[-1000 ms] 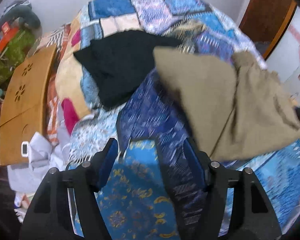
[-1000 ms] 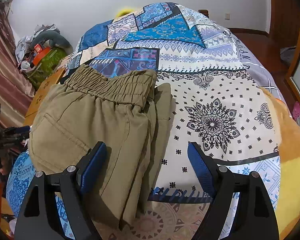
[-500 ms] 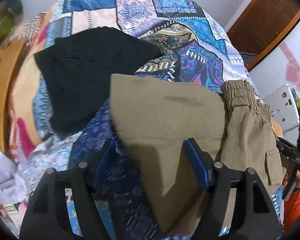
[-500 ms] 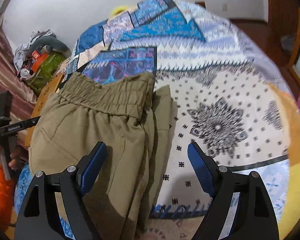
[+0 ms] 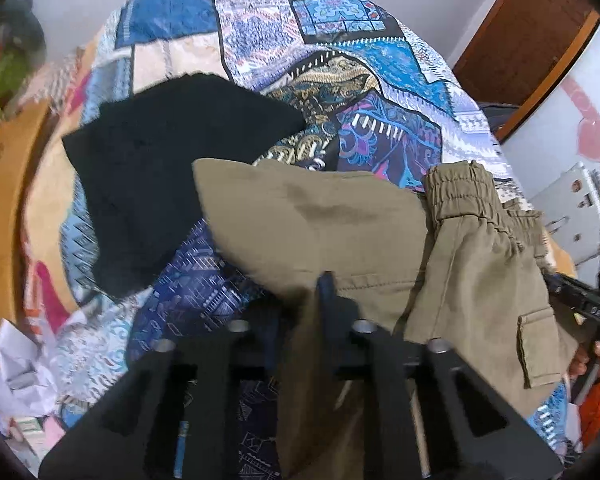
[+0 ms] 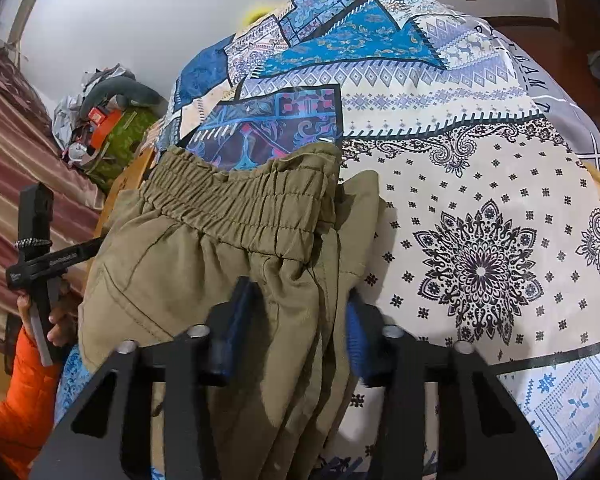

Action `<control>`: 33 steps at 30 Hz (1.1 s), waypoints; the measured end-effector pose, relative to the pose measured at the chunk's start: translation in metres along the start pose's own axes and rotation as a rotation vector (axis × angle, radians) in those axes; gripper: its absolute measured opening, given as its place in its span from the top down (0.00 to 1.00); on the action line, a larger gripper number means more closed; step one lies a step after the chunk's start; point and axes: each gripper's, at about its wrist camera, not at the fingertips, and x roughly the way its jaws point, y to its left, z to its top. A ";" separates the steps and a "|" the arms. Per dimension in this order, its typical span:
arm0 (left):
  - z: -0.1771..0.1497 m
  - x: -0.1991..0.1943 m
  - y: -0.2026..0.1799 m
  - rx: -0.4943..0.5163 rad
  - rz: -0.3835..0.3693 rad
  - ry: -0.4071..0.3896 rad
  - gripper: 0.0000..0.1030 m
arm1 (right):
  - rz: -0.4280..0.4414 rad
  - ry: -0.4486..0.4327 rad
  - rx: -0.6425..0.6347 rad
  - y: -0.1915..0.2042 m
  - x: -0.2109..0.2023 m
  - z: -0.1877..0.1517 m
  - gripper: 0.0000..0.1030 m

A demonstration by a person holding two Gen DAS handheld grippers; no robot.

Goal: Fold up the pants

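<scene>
Khaki pants point(image 5: 340, 220) with an elastic waistband point(image 6: 244, 196) lie folded on a patchwork bedspread point(image 6: 480, 128). In the left wrist view my left gripper point(image 5: 300, 300) is shut on a fold of the pants' near edge. In the right wrist view my right gripper point(image 6: 296, 320) has its blue pads closed in on the bunched side folds of the pants point(image 6: 204, 280) below the waistband. The pants' cargo pocket point(image 5: 540, 348) shows at the right of the left wrist view.
A black garment point(image 5: 172, 168) lies on the bed to the left of the pants. A wooden board point(image 5: 4, 208) and clutter stand beside the bed at left. A door point(image 5: 532, 32) is at the far right.
Both grippers moved forward onto the pants and went from wide open to closed on the khaki fabric.
</scene>
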 end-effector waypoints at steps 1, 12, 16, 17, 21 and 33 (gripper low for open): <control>0.001 -0.002 -0.002 0.008 0.013 -0.009 0.89 | -0.002 -0.005 -0.009 0.003 -0.001 0.000 0.76; 0.018 -0.069 -0.013 0.084 0.085 -0.214 0.92 | -0.043 -0.130 -0.172 0.051 -0.026 0.032 0.88; 0.027 -0.095 -0.008 0.102 0.123 -0.295 0.92 | -0.039 -0.185 -0.242 0.081 -0.031 0.057 0.89; 0.030 -0.101 -0.005 0.097 0.132 -0.312 0.92 | -0.037 -0.193 -0.253 0.085 -0.032 0.060 0.89; 0.047 -0.120 0.019 0.062 0.156 -0.366 0.92 | -0.035 -0.235 -0.315 0.113 -0.029 0.088 0.89; 0.084 -0.124 0.115 -0.108 0.242 -0.415 0.92 | -0.012 -0.247 -0.439 0.185 0.046 0.155 0.89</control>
